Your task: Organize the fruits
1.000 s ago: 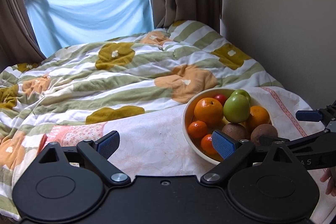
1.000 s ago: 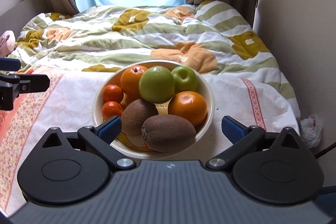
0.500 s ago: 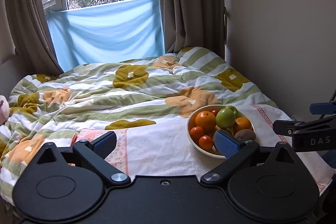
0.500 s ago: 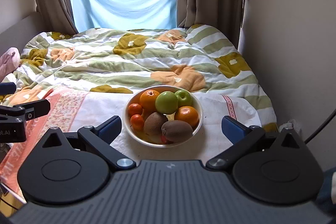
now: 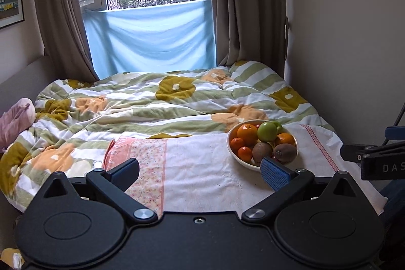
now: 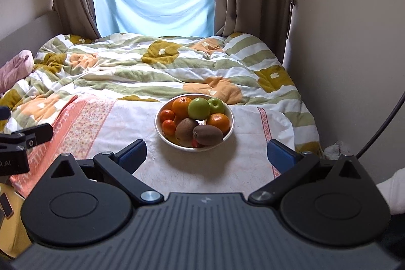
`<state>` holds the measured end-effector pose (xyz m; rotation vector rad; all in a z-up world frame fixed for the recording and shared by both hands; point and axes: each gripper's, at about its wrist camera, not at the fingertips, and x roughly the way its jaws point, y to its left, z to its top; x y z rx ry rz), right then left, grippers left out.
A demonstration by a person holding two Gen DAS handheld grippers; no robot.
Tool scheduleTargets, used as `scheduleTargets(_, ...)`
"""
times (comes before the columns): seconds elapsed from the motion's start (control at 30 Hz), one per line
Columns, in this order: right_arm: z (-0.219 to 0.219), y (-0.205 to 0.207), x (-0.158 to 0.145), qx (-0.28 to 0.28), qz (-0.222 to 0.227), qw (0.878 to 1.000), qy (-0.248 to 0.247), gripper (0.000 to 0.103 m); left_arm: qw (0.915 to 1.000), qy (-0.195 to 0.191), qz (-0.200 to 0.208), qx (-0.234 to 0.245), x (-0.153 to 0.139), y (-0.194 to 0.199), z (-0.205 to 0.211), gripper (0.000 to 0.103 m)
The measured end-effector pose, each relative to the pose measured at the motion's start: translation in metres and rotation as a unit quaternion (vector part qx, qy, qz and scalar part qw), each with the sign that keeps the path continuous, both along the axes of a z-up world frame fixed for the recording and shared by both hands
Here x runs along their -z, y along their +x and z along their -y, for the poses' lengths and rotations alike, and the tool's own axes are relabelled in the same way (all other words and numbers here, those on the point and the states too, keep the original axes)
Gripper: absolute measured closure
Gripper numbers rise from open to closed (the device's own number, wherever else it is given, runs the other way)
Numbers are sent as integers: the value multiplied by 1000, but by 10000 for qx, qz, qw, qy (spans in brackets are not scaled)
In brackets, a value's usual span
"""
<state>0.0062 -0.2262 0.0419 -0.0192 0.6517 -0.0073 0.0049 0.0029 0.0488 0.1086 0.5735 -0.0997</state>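
Fingers of both tools are spread wide with nothing between them: the left gripper (image 5: pixel 200 172) and the right gripper (image 6: pixel 206 152) each frame only bare cloth, held back from the bowl and above the near end of the bed.

Task objects: a white bowl (image 6: pixel 162 134) heaped with fruit stands on a pale towel (image 6: pixel 141 125) laid over the striped duvet (image 6: pixel 131 67). Visible in the heap are two kiwis (image 6: pixel 207 135) at the front, a large orange (image 6: pixel 182 106), a second orange (image 6: pixel 218 122), two small mandarins (image 6: pixel 167 115) on the left, and two green apples (image 6: pixel 199 108) on top.

Risks, as judged: the fruit is piled above the rim, so lifting a lower piece such as a kiwi could dislodge the apples resting above. A round fruit that escapes would roll on the soft, uneven bedding. The bowl sits on a yielding surface; a sideways push on its rim could tip it. Hard closure may bruise a kiwi.

Edges and room: a wall (image 6: pixel 354 42) runs close along the right of the bed, and the towel's right border (image 6: pixel 265 125) lies near the mattress edge, leaving little margin there. Open towel left of the bowl, toward its pink floral band (image 6: pixel 83 123), gives the widest free area. In the left wrist view the right tool (image 5: pixel 374 158) stands just right of the bowl, so crossing paths is possible.
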Motion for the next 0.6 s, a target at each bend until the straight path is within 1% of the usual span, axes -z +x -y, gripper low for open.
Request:
scheduleTargets(0.1, 4, -8, 1, 29, 10, 10000, 83, 0, 9999, 8, 44, -131, 0, -8, 1, 0)
scheduleTargets(0.2, 6, -12, 1, 9, 20, 10000, 62, 0, 9998, -54, 49, -188, 0, -14, 4, 0)
scheduleTargets(0.6, 13, -18, 0, -18, 31, 9999, 114, 0, 9998, -59, 104, -171, 0, -21, 14, 0)
